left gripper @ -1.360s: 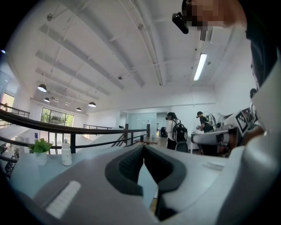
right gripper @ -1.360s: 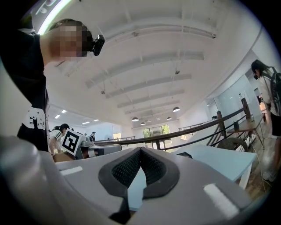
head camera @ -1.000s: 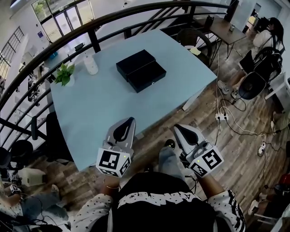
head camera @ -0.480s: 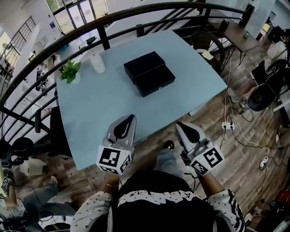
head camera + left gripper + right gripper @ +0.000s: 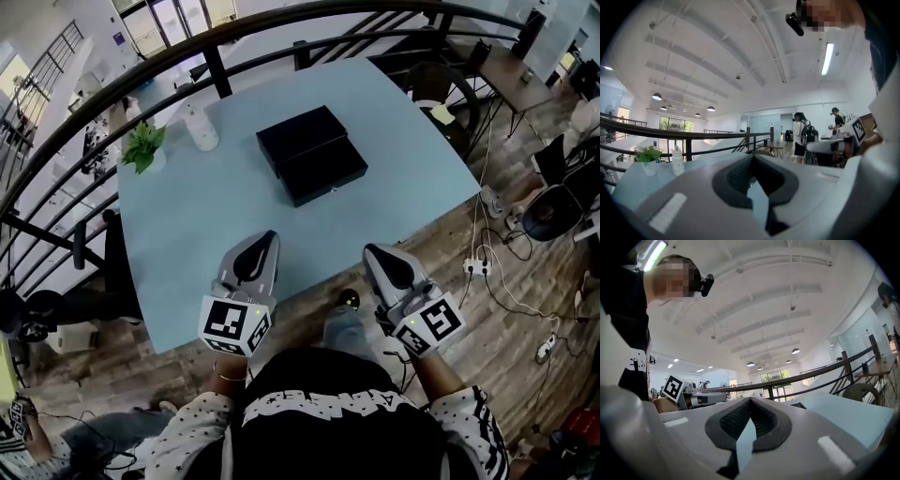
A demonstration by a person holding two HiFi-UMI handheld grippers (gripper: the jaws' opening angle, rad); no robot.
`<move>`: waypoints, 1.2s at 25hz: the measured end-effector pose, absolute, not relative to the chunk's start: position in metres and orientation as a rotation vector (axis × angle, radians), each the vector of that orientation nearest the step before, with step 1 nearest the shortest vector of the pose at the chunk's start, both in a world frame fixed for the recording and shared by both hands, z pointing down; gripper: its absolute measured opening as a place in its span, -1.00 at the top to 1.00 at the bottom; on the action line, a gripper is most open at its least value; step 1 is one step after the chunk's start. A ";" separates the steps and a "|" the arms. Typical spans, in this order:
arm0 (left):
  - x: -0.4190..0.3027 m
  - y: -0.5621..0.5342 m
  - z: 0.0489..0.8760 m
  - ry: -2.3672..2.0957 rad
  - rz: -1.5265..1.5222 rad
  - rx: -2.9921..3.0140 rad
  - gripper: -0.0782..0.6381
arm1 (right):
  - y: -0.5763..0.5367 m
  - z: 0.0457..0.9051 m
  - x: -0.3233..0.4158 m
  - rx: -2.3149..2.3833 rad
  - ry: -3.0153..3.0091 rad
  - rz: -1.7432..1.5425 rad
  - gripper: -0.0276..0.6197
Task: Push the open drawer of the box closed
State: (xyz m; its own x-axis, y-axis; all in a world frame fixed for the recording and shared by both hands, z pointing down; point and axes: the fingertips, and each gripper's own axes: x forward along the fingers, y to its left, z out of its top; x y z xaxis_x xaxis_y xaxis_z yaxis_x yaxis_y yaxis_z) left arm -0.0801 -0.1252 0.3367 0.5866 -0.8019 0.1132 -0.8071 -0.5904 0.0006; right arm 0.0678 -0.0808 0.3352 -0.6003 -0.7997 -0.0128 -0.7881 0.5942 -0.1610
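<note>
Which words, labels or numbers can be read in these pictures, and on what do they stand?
None can be read for certain.
Print on the person's shirt: upside down, too warped to read.
Blue sign in the far background: too small.
Left gripper and right gripper cubes: marker patterns only, no words.

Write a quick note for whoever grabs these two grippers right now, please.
Left gripper: shut, empty, at the near edge of the table.
Right gripper: shut, empty, at the same edge.
Black box sits further up the table, untouched; its drawer stands out toward you.
Done: nothing.
Left: reach the drawer, push it in.
</note>
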 end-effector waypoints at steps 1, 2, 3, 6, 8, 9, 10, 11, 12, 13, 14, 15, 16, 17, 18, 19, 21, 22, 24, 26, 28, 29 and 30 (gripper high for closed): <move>-0.079 -0.129 0.337 -1.404 0.160 2.747 0.78 | -0.086 0.336 0.069 -1.355 2.733 -0.215 0.94; -0.078 -0.133 0.337 -1.412 0.163 2.743 0.78 | -0.090 0.336 0.071 -1.346 2.737 -0.217 0.94; -0.077 -0.137 0.337 -1.422 0.166 2.739 0.78 | -0.095 0.336 0.072 -1.338 2.742 -0.215 0.94; -0.074 -0.146 0.334 -1.459 0.179 2.724 0.78 | -0.108 0.335 0.079 -1.309 2.755 -0.211 0.94; -0.071 -0.150 0.331 -1.489 0.192 2.713 0.78 | -0.114 0.334 0.084 -1.286 2.765 -0.211 0.94; -0.070 -0.152 0.330 -1.506 0.199 2.707 0.78 | -0.118 0.334 0.086 -1.275 2.772 -0.208 0.94; -0.069 -0.155 0.329 -1.523 0.205 2.700 0.78 | -0.122 0.334 0.088 -1.266 2.780 -0.204 0.94; -0.068 -0.158 0.328 -1.538 0.211 2.692 0.78 | -0.126 0.335 0.090 -1.257 2.788 -0.199 0.94; -0.067 -0.161 0.328 -1.551 0.218 2.684 0.78 | -0.130 0.335 0.092 -1.249 2.794 -0.197 0.94; -0.065 -0.164 0.328 -1.559 0.226 2.678 0.78 | -0.134 0.336 0.094 -1.242 2.799 -0.198 0.94; -0.063 -0.168 0.329 -1.564 0.234 2.674 0.78 | -0.138 0.337 0.097 -1.235 2.802 -0.201 0.94; -0.060 -0.171 0.329 -1.568 0.243 2.671 0.78 | -0.142 0.338 0.100 -1.230 2.806 -0.204 0.94; -0.057 -0.175 0.330 -1.573 0.252 2.667 0.78 | -0.147 0.339 0.103 -1.226 2.809 -0.209 0.94; -0.054 -0.179 0.331 -1.578 0.260 2.662 0.78 | -0.152 0.341 0.106 -1.223 2.813 -0.213 0.94; -0.052 -0.183 0.331 -1.584 0.266 2.656 0.78 | -0.157 0.342 0.109 -1.219 2.816 -0.218 0.94; -0.050 -0.186 0.331 -1.592 0.271 2.649 0.78 | -0.161 0.343 0.112 -1.214 2.819 -0.222 0.94; -0.047 -0.195 0.332 -1.606 0.279 2.634 0.78 | -0.172 0.345 0.116 -1.203 2.828 -0.226 0.94; -0.045 -0.199 0.333 -1.612 0.284 2.627 0.78 | -0.177 0.346 0.119 -1.198 2.831 -0.229 0.94; -0.040 -0.207 0.335 -1.623 0.297 2.618 0.78 | -0.186 0.348 0.124 -1.189 2.838 -0.232 0.94; -0.033 -0.214 0.337 -1.630 0.308 2.610 0.78 | -0.193 0.350 0.130 -1.180 2.848 -0.229 0.94; -0.025 -0.222 0.338 -1.635 0.313 2.603 0.78 | -0.201 0.351 0.138 -1.177 2.857 -0.226 0.94; -0.021 -0.227 0.339 -1.636 0.314 2.600 0.78 | -0.205 0.352 0.143 -1.178 2.862 -0.225 0.94; -0.017 -0.232 0.340 -1.637 0.315 2.599 0.78 | -0.209 0.354 0.147 -1.181 2.868 -0.225 0.94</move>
